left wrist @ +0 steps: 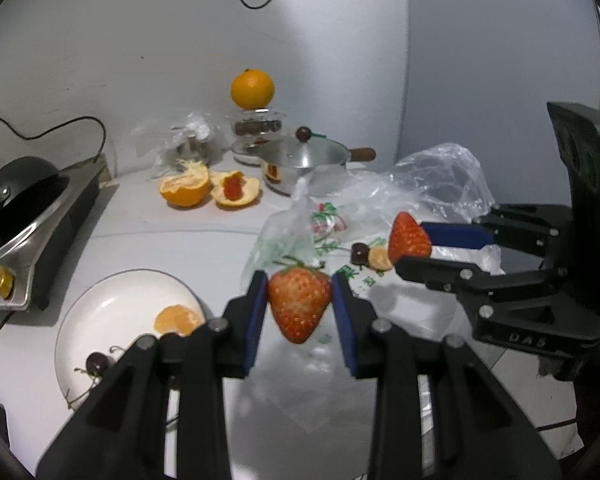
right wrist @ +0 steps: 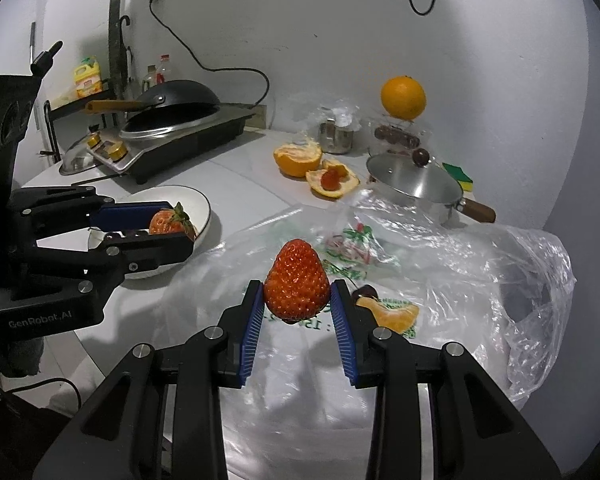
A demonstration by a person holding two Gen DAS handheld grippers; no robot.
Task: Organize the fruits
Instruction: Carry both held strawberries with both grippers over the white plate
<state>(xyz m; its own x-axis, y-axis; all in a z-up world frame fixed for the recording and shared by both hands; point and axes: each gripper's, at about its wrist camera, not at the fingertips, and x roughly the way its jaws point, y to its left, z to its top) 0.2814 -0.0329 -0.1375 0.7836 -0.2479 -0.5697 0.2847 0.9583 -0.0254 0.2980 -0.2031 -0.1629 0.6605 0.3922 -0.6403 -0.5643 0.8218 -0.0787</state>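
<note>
My left gripper is shut on a red strawberry with green leaves, held above the table just right of the white plate. The plate holds an orange segment and a dark cherry. My right gripper is shut on a second strawberry, held above the plastic bag. On the bag lie an orange segment and a cherry. In the right wrist view the left gripper with its strawberry hangs over the plate.
A peeled orange half and a peel with red fruit lie at the back. A steel pot with lid, a whole orange on a jar and a stove with a black wok stand along the wall.
</note>
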